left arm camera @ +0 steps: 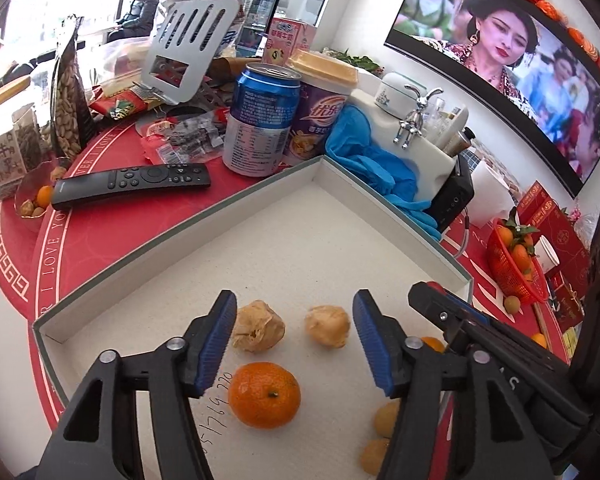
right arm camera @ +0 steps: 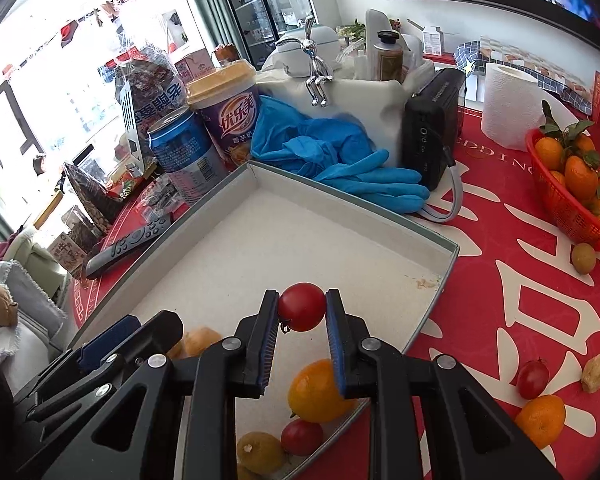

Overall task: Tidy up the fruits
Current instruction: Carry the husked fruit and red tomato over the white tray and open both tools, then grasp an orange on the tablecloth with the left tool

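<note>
A shallow white box lies on the red table mat. In the left wrist view it holds a mandarin and two husked physalis. My left gripper is open and empty just above them. My right gripper is shut on a red cherry tomato above the box's near right part. Below it lie an orange fruit, another cherry tomato and a yellow fruit.
A red basket of mandarins stands at the right. Loose on the mat are a cherry tomato, a physalis, a mandarin and a small yellow fruit. Blue gloves, a can, a cup and a remote ring the box.
</note>
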